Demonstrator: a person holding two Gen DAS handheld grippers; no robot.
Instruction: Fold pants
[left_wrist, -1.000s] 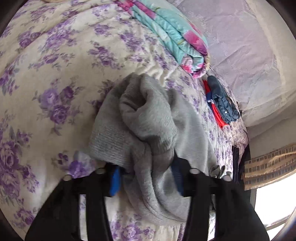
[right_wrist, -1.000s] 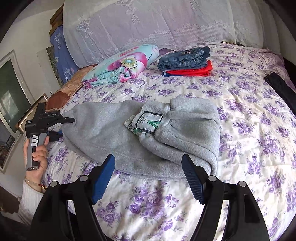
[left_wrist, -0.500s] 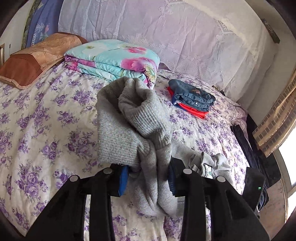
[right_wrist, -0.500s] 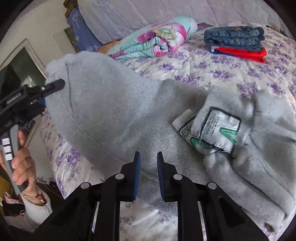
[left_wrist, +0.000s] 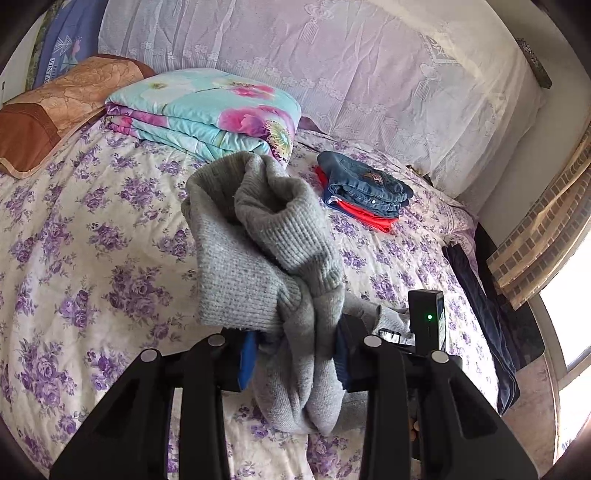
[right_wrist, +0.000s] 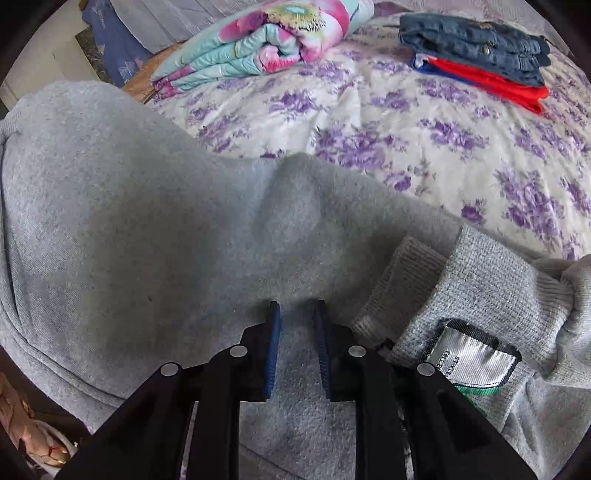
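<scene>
A: Where are the grey pants (left_wrist: 266, 251) now?

B: Partly off the floral bedspread (left_wrist: 74, 229). The left gripper (left_wrist: 293, 354) has the ribbed cuffs bunched and clamped between its blue pads (left_wrist: 246, 354), and a second ago that bundle hung low over the quilt; now it is raised and the camera looks level across the bed. The waist end lies on the bedspread near the bed edge.

A: And the right gripper (right_wrist: 297, 350)?

B: A second ago it hovered wide open, clear of the cloth. Half a second ago its fingers had closed in, and now the jaws pinch a ridge of the mid-leg fabric, which puckers just ahead of the tips.

A: So what does that mean for the fold?

B: I'd judge both ends of the leg section are now held, so the cuffs can be carried over toward the waist. The fold itself is not yet laid.

A: Anything one view gives that the other lacks?

B: The right wrist view shows the woven label (right_wrist: 472, 360) and the waistband (right_wrist: 480, 280) beside the right jaws, plus the broad lifted sheet of fabric. The left wrist view shows only the cuffs, but also the brown pillow (left_wrist: 48, 110), the folded floral quilt (left_wrist: 207, 107), the jeans stack (left_wrist: 365, 184) and dark garment (left_wrist: 476, 280) by the bed edge
</scene>
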